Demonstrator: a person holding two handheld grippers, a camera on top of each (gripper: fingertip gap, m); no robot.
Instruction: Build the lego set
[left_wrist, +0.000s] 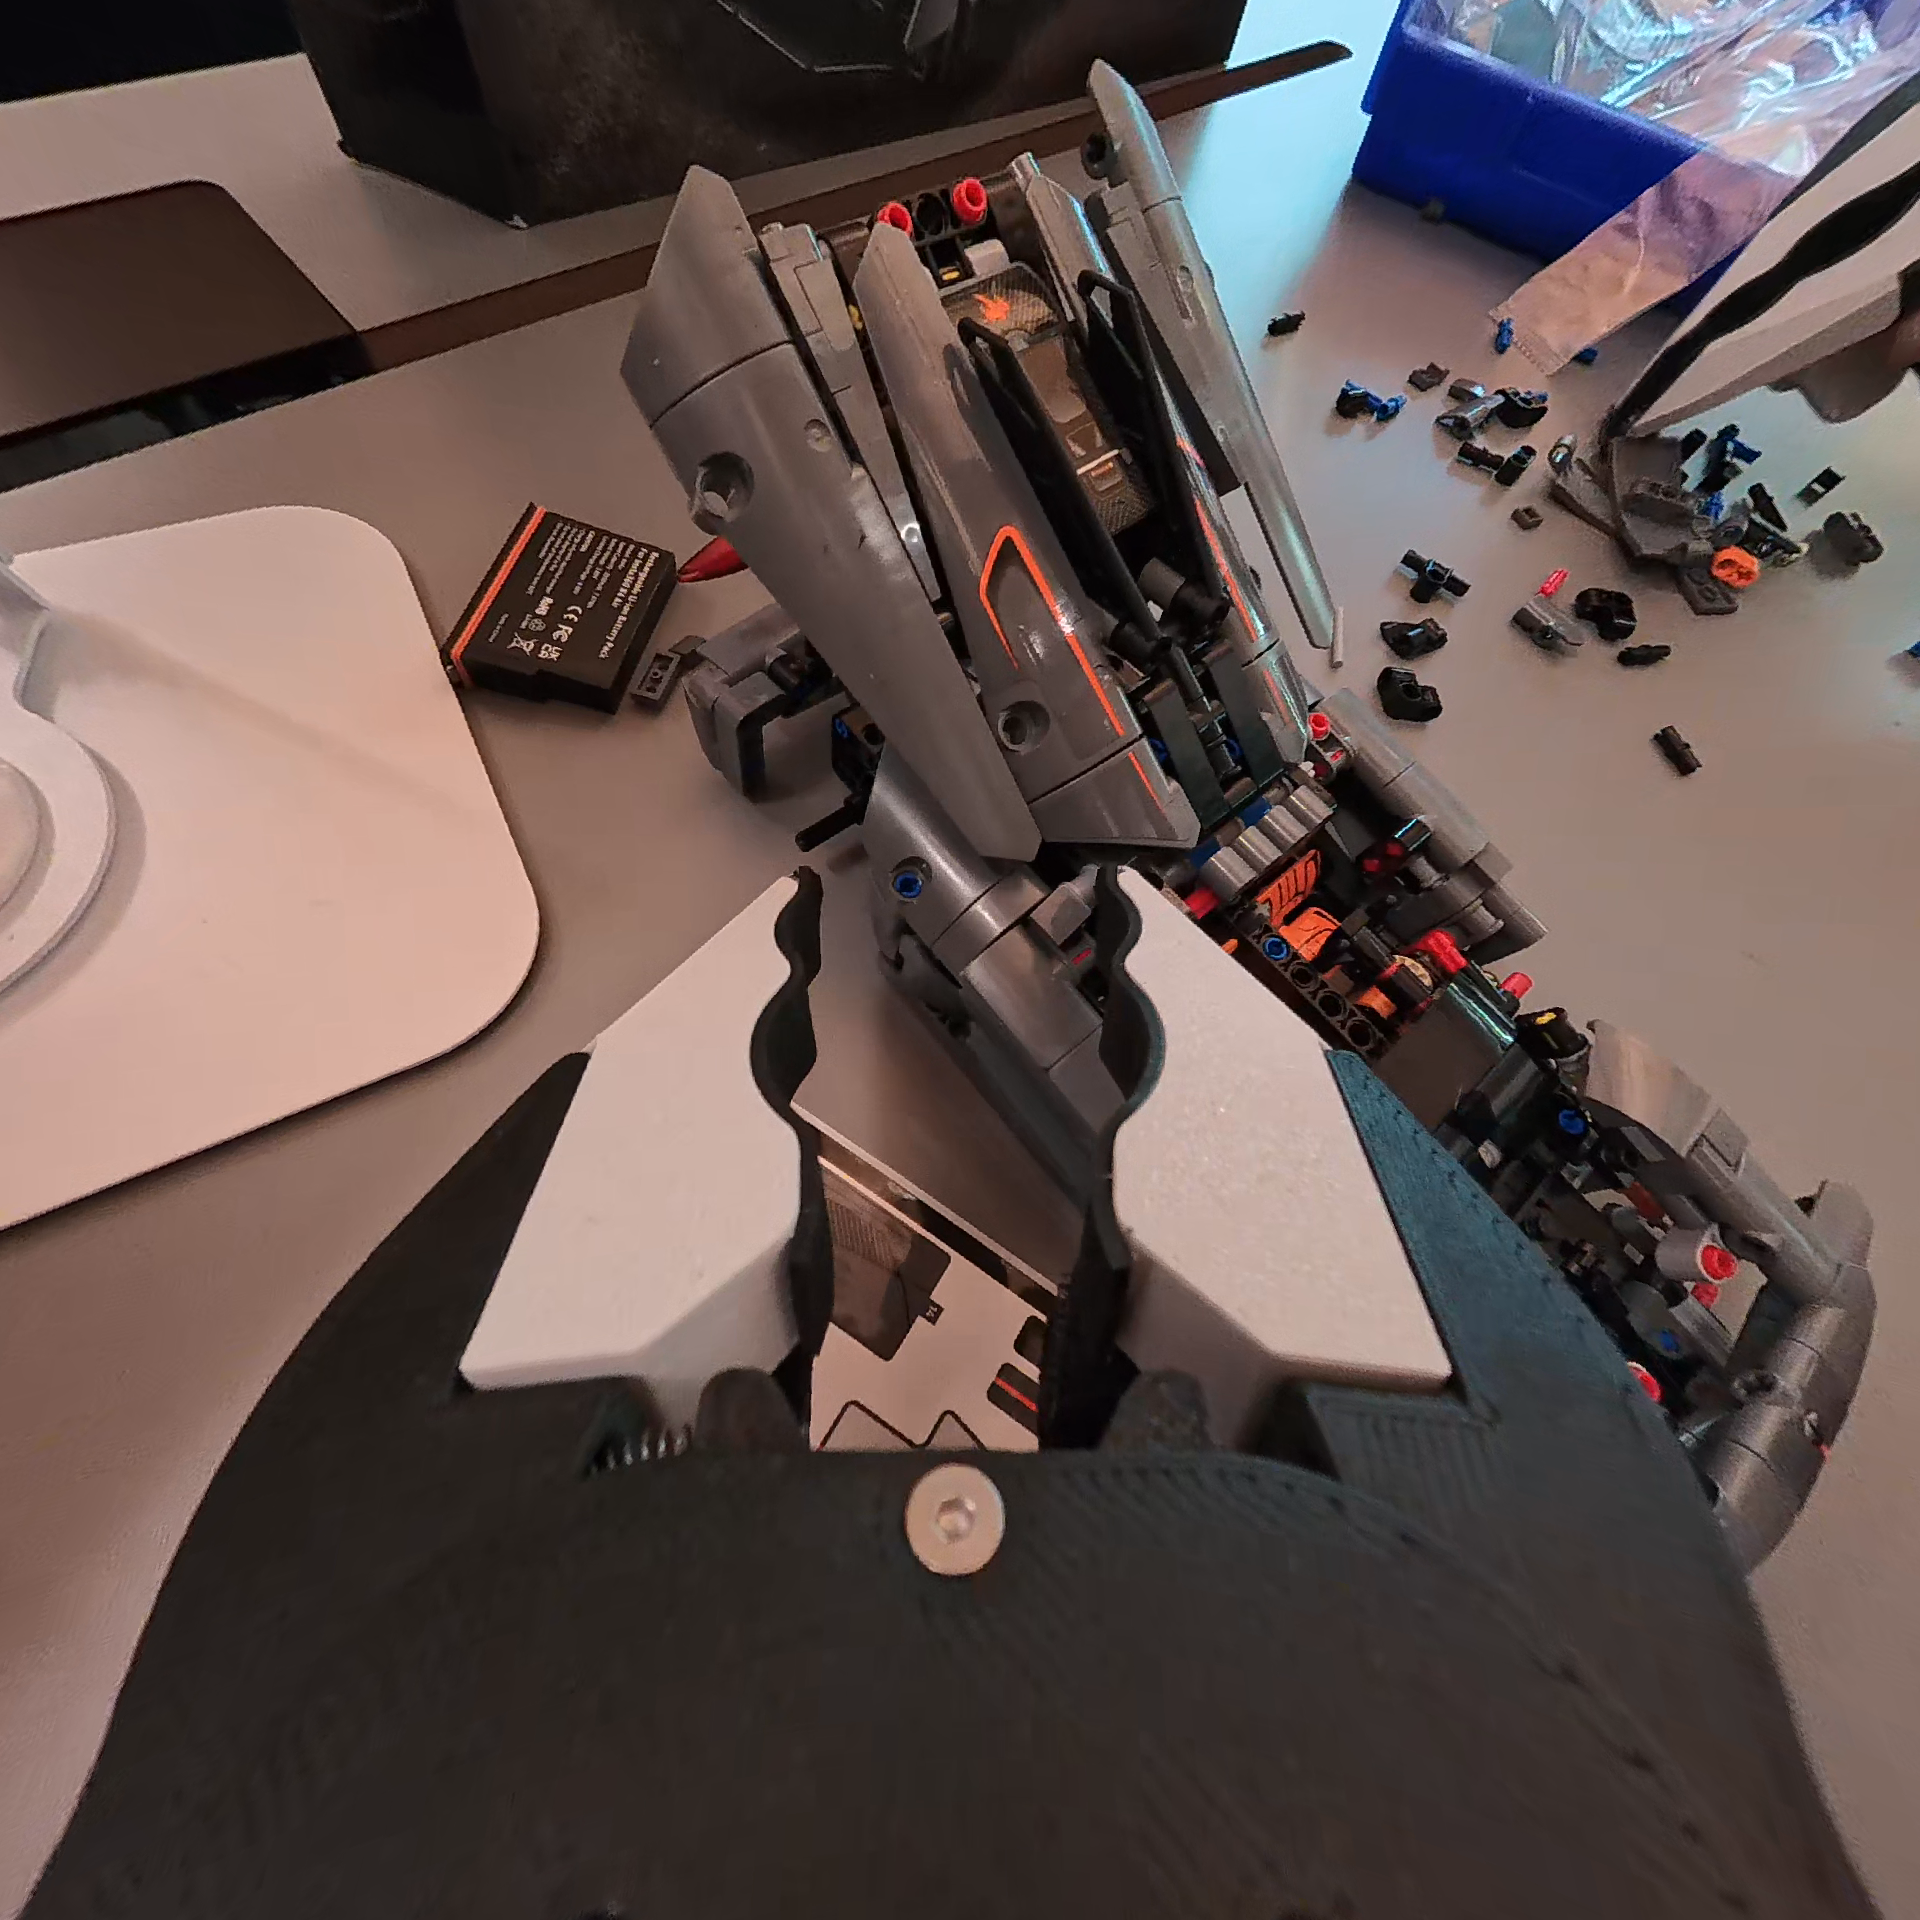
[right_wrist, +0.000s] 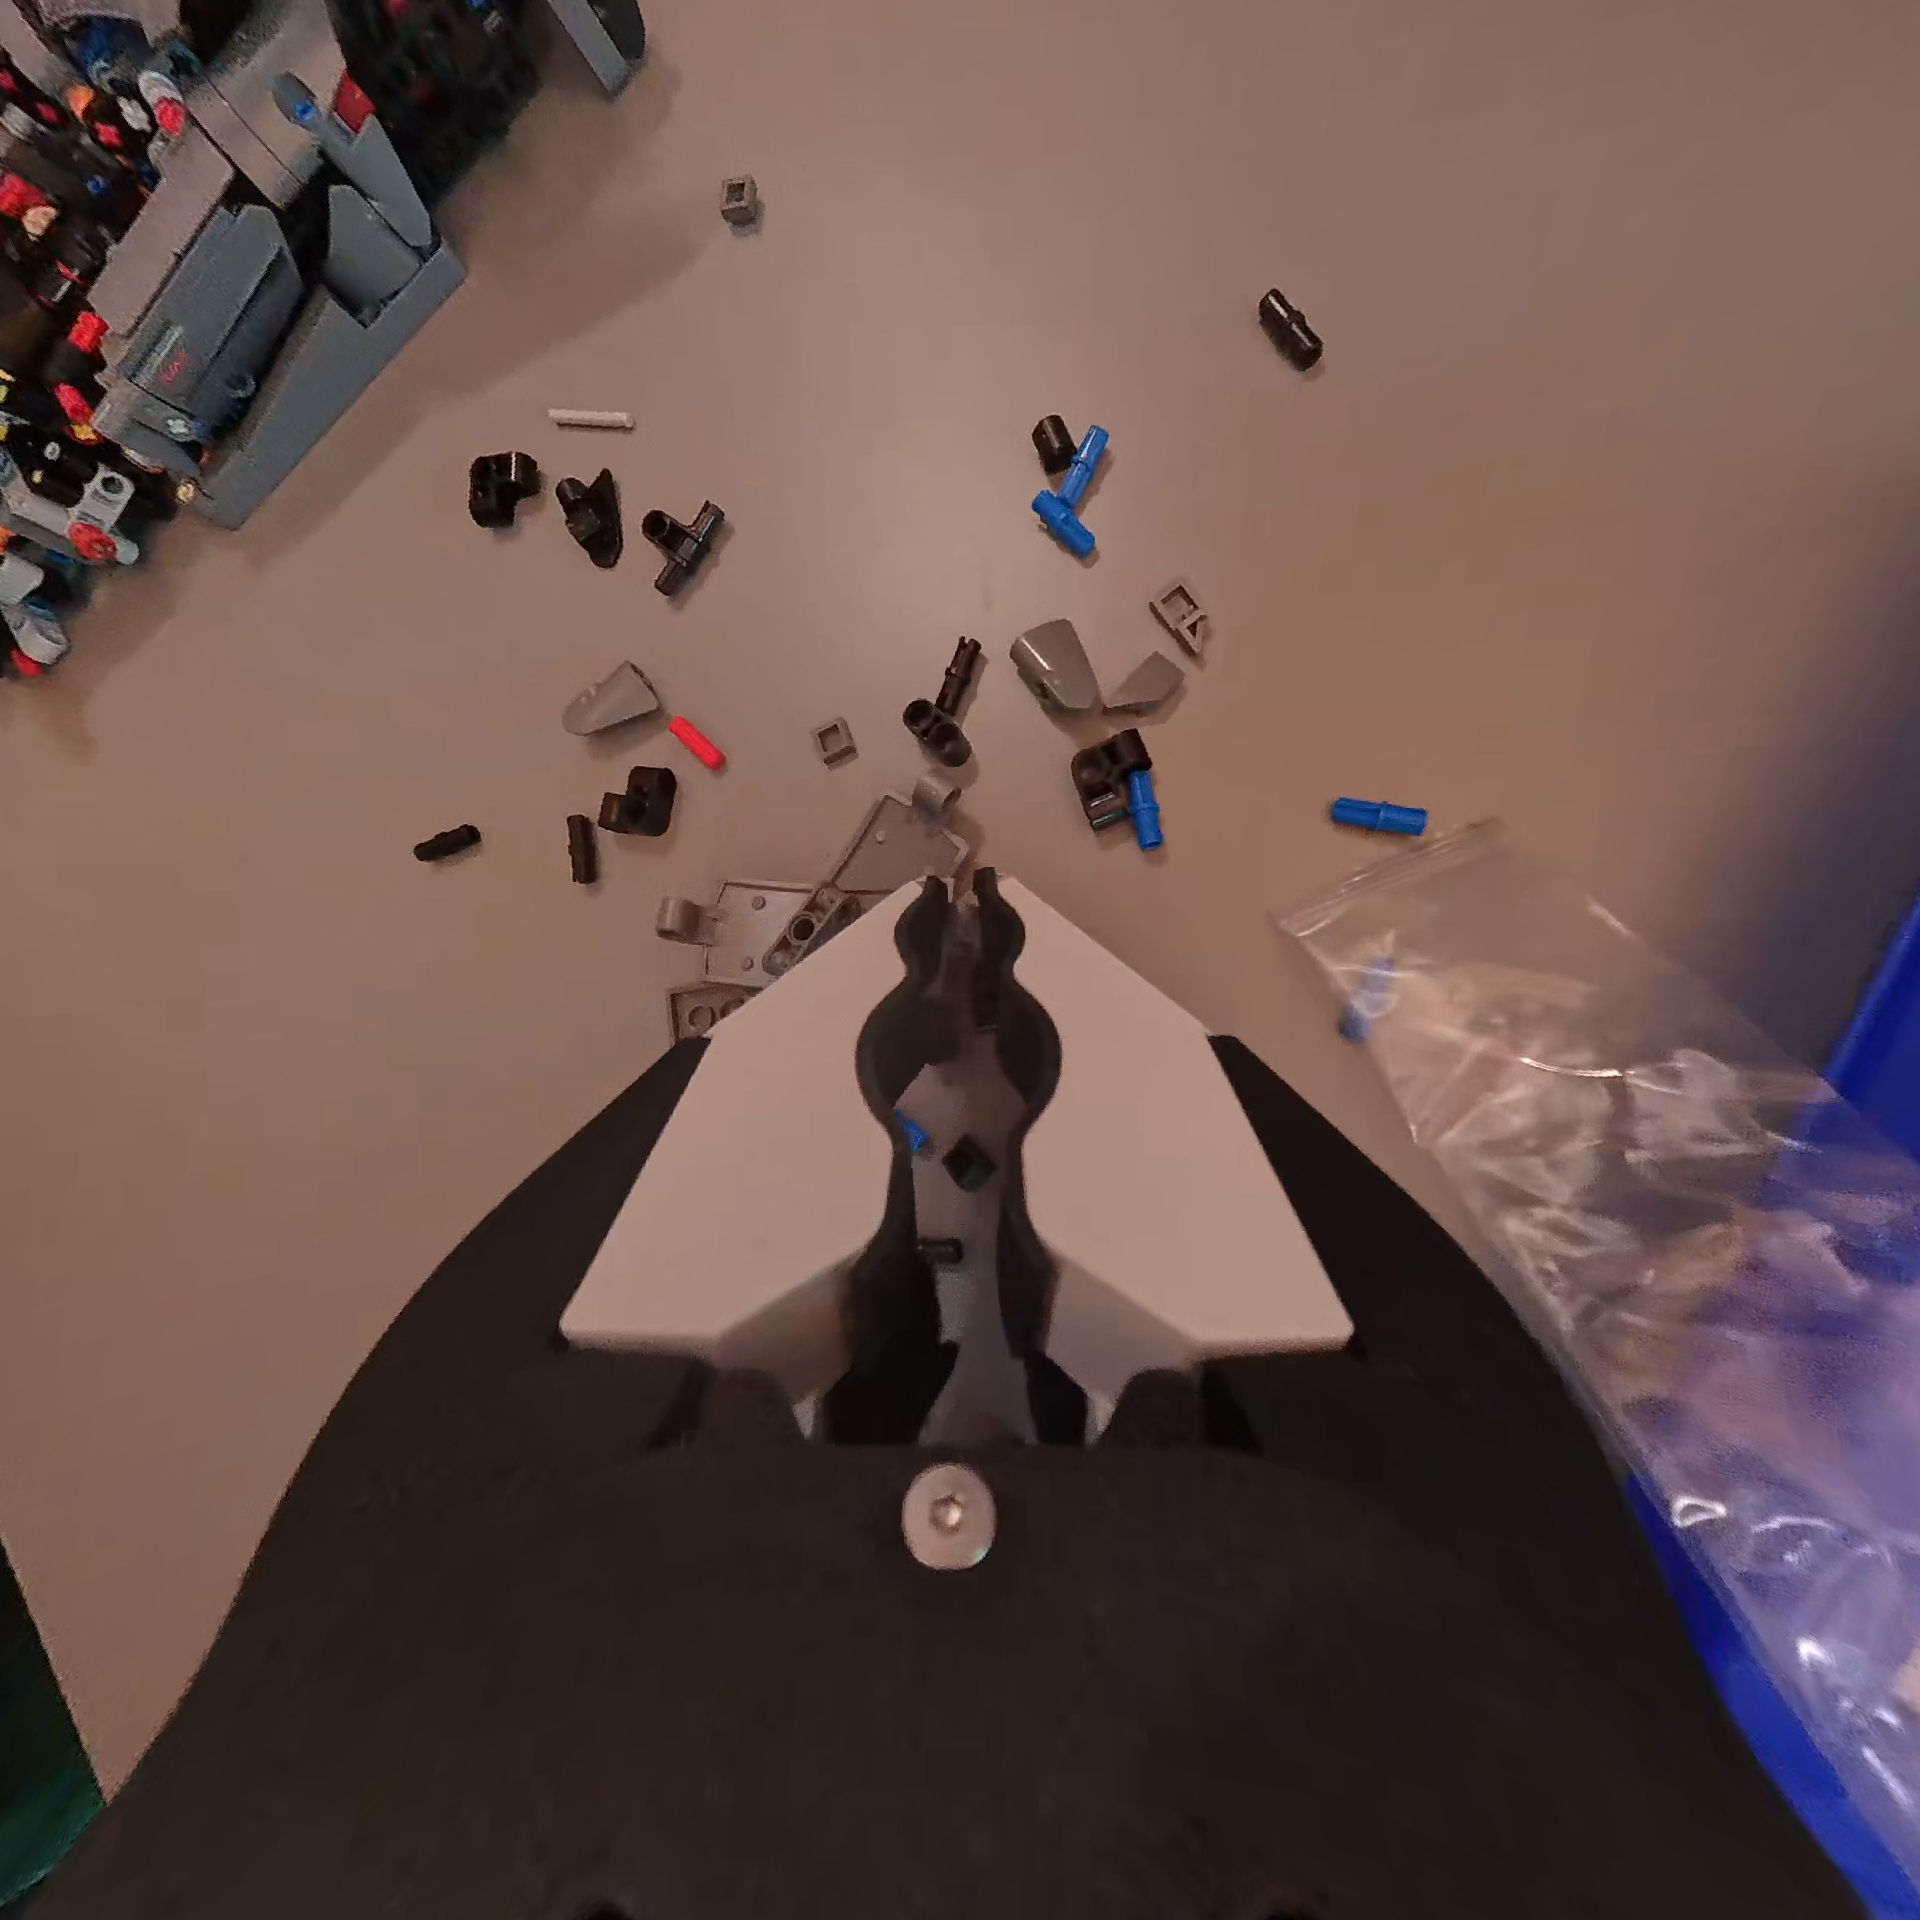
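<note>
While the tabletop (right_wrist: 1351, 156) spreads beneath both tools, the big grey lego model (left_wrist: 935, 499) rises straight ahead of the left tongs (left_wrist: 956, 883), whose fingers stand apart around its lower grey strut. Loose pieces (right_wrist: 665, 540) lie scattered ahead of the right tongs (right_wrist: 961, 883), nearly together at a small grey part (right_wrist: 904, 842); whether they grip it I cannot tell.
</note>
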